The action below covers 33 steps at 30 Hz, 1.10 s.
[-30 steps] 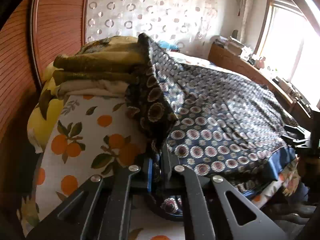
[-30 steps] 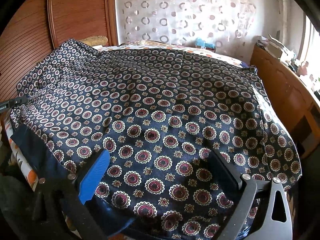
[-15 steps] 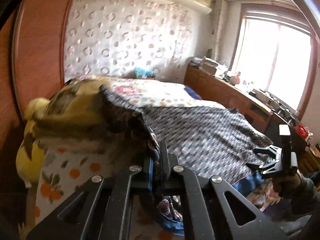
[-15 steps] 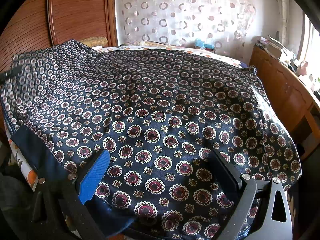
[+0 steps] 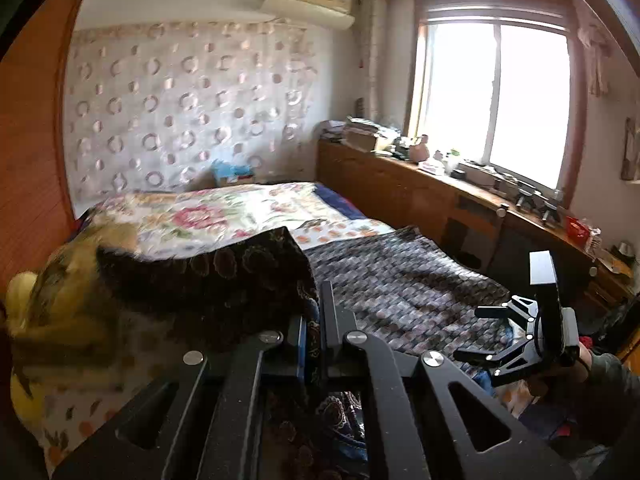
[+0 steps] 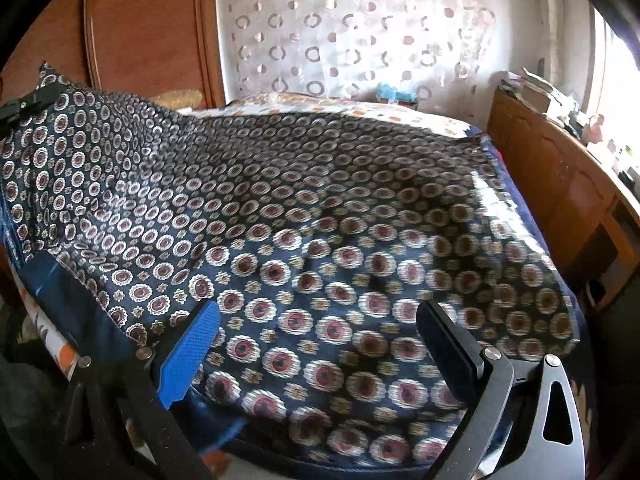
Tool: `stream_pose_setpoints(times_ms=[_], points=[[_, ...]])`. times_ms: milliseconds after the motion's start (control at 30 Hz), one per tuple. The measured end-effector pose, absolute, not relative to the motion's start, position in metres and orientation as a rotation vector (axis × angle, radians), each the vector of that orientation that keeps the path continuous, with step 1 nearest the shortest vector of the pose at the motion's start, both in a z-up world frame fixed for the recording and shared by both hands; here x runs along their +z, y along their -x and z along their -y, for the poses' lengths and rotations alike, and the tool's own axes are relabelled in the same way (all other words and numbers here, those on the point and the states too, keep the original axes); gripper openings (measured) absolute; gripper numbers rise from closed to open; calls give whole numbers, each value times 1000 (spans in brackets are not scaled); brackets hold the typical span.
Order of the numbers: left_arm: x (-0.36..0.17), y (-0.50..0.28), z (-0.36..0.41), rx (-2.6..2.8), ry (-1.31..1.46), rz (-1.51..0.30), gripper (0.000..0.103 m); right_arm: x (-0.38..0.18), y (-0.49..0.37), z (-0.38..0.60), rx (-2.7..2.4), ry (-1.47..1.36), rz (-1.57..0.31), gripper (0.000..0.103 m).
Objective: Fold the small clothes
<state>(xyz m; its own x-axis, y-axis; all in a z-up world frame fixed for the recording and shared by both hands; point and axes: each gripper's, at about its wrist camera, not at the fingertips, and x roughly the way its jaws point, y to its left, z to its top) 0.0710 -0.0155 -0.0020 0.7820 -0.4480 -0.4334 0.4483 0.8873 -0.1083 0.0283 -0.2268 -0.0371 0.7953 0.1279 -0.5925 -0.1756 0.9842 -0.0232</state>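
A dark blue garment (image 6: 320, 220) printed with round medallions lies spread over the bed, blurred by motion. My left gripper (image 5: 316, 304) is shut on one corner of it. That corner is lifted, and a flap (image 5: 224, 276) hangs from the closed jaws. In the right wrist view the left gripper (image 6: 24, 104) shows at the far left, holding the raised edge. My right gripper (image 6: 320, 320) stands open low over the garment's near edge, fingers wide apart with nothing pinched. It also appears in the left wrist view as the right gripper (image 5: 468, 334), held by a hand.
The bed (image 5: 240, 216) carries a floral sheet. Folded yellow and olive bedding (image 5: 52, 304) is piled at its left. A wooden wardrobe (image 6: 152, 28) stands behind, and a long cluttered wooden cabinet (image 5: 420, 192) runs under the window on the right.
My left gripper has risen and swung across with the garment corner, so the cloth's left edge stands higher. My right gripper has stayed in place and open.
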Motion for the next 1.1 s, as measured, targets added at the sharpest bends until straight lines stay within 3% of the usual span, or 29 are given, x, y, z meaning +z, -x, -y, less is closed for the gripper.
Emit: stream_pose_setpoints(times_ms=[400,667,733,800,867,933,1000,1100], points=[[27,-86,94,-639,-116,-453,5,-34,-11,251,124,37,-598,99],[7,-104,121,-649,-117,-549,7,-34,0,268,93,3,-584,99],[1,-104,119,-667,-99,-585,12,-38,0,266,88,7,-592,99],[-2,-98,118,-671,-99,-591,32,-41,-1,271,92,-2,-597,99],[-2,-90,111,-674,-101,-575,44,-42,-3,272,94,-9,-598,99],[-1,-85,104,-666,-108,-571,45,-41,-4,274,96,-9,-596,99],[-1,-80,95,-649,-105,-563,62,-37,-6,272,100,-8,-589,99],[-4,-76,76,-608,-93,-543,73,-30,-7,265,112,3,-574,99]])
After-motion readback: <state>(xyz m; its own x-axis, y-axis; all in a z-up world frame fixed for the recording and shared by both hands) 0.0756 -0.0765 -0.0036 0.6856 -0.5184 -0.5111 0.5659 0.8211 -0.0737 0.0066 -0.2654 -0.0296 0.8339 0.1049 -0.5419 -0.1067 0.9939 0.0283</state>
